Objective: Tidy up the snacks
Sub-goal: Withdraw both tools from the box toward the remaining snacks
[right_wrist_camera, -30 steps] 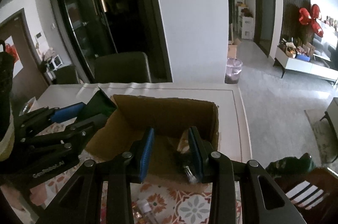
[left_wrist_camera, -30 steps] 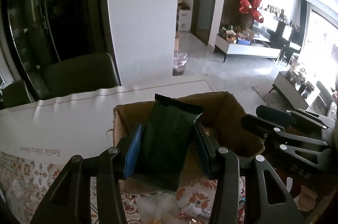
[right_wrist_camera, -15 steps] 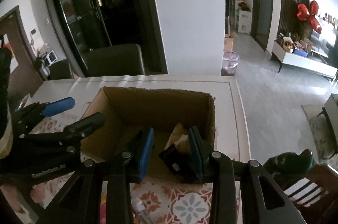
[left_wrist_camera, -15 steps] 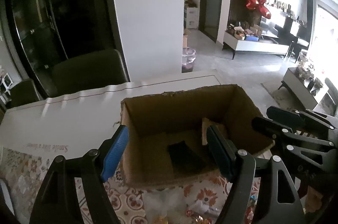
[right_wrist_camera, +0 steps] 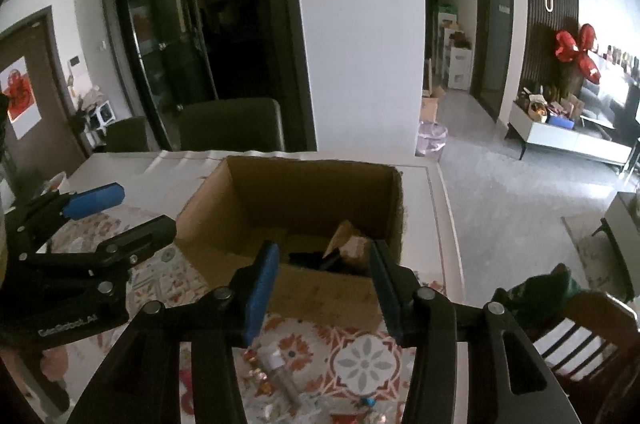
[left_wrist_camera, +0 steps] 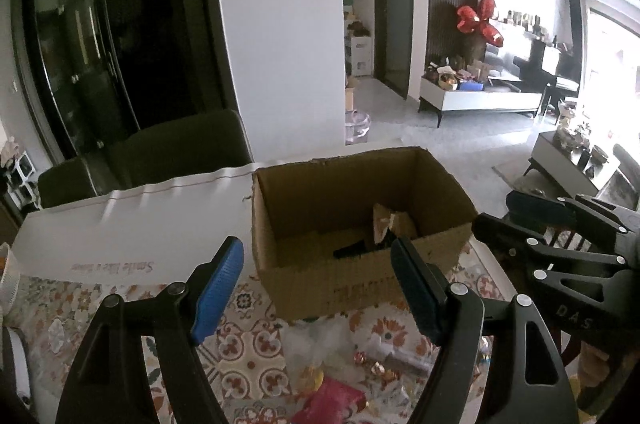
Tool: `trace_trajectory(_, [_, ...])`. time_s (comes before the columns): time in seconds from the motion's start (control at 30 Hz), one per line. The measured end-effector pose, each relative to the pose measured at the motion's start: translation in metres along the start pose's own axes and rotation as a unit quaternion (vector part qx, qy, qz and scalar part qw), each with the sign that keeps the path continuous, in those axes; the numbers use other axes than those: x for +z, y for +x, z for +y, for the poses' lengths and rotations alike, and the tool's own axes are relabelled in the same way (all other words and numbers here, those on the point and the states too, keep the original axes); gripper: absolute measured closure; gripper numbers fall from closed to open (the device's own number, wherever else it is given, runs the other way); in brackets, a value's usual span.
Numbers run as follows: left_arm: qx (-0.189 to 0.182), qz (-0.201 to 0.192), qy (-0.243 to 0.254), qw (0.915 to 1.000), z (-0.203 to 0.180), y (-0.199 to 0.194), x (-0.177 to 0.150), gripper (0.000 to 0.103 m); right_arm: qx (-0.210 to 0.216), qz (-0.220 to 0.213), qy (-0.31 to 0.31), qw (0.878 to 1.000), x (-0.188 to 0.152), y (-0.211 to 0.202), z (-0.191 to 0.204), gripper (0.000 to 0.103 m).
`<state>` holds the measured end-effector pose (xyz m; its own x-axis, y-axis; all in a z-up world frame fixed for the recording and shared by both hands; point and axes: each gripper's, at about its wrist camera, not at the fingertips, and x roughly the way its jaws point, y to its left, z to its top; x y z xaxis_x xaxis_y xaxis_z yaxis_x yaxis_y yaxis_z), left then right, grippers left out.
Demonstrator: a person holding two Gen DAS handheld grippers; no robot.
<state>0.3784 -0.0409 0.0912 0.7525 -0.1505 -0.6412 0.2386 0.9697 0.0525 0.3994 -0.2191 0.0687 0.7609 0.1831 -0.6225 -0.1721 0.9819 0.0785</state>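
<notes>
An open cardboard box [left_wrist_camera: 360,280] stands on the patterned tablecloth; it also shows in the right wrist view [right_wrist_camera: 328,288]. Inside lie a dark snack packet [left_wrist_camera: 352,249] and a tan packet [left_wrist_camera: 386,222], seen too in the right wrist view [right_wrist_camera: 306,258] [right_wrist_camera: 348,244]. My left gripper [left_wrist_camera: 316,288] is open and empty, hovering before the box's near wall. My right gripper [right_wrist_camera: 322,284] is open and empty, just short of the box. Loose snacks lie below: a red packet [left_wrist_camera: 332,400], small wrapped candies [left_wrist_camera: 372,364] and a slim tube [right_wrist_camera: 280,372].
A white sheet [left_wrist_camera: 132,224] covers the far table part. Dark chairs [left_wrist_camera: 176,148] stand behind the table. A wooden chair [right_wrist_camera: 588,336] with a green bag [right_wrist_camera: 544,288] is at the right. The right gripper shows in the left view [left_wrist_camera: 560,248].
My left gripper let the dark packet drop into the box, opened wide and pulled back. My right gripper released its packet into the box, opened and drew back too.
</notes>
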Motion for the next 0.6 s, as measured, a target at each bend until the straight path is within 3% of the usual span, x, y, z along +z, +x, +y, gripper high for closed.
trace_trajectory(0.4, [0.009,-0.03,0.015,0.9994,-0.004,-0.046,-0.047,0.027,-0.01,-0.032,-0.012,0.999,-0.041,-0.043,0.025,0.055])
trace_trajectory(0.5, [0.013,-0.035,0.015,0.9992,-0.006,-0.053,-0.062,0.027,-0.022,-0.044,-0.013,0.999,-0.053,-0.053,0.028,0.047])
trace_trajectory(0.6, [0.009,-0.036,0.015,0.9992,-0.008,-0.058,-0.077,0.027,-0.036,-0.055,-0.018,0.998,-0.065,-0.06,0.029,0.046])
